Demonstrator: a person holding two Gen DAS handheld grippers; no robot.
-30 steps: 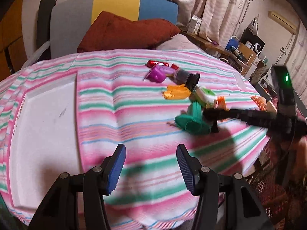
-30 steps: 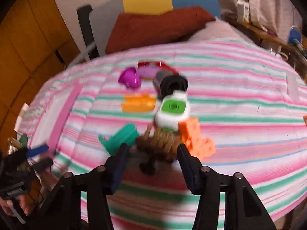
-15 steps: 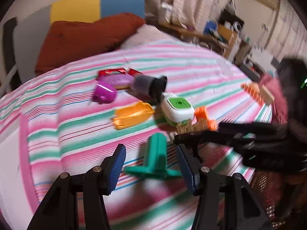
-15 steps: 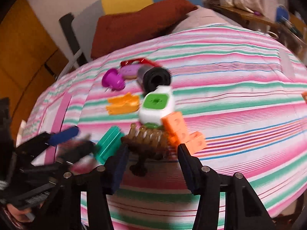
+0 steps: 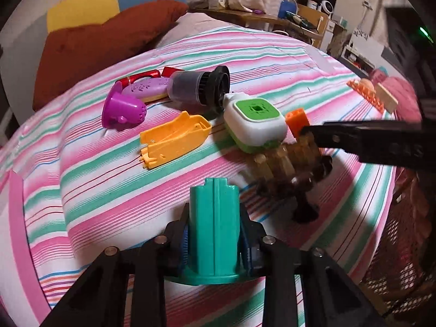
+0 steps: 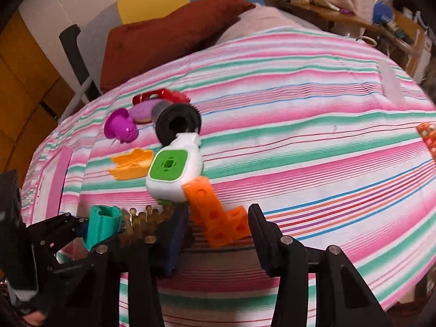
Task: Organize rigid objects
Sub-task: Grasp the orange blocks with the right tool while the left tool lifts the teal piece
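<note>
My left gripper point(image 5: 215, 238) is closing, its blue pads against both sides of an upright teal plastic piece point(image 5: 215, 212) on the striped bedspread point(image 5: 109, 185). The right wrist view shows that teal piece point(image 6: 105, 223) at the lower left. My right gripper point(image 6: 216, 226) is also closing, with a stepped orange block point(image 6: 212, 209) lying between its fingers; the pads do not press on it. A brown comb-like piece point(image 6: 147, 216) lies just left of its left finger. Beyond lie a white-and-green box point(image 5: 254, 120), a yellow scoop point(image 5: 174, 139), a purple cup point(image 5: 122, 109) and a dark cylinder point(image 5: 199, 90).
A rust cushion point(image 5: 103, 46) leans at the back. An orange toothed piece point(image 5: 368, 95) lies at the bed's right edge, above a red mesh basket point(image 5: 395, 245). A white panel with a pink border point(image 5: 13, 245) is on the left. A cluttered desk point(image 5: 272, 19) stands behind.
My left gripper moved right to the teal piece and closed onto it. My right gripper shifted from straddling the brown comb piece to straddling the orange block.
</note>
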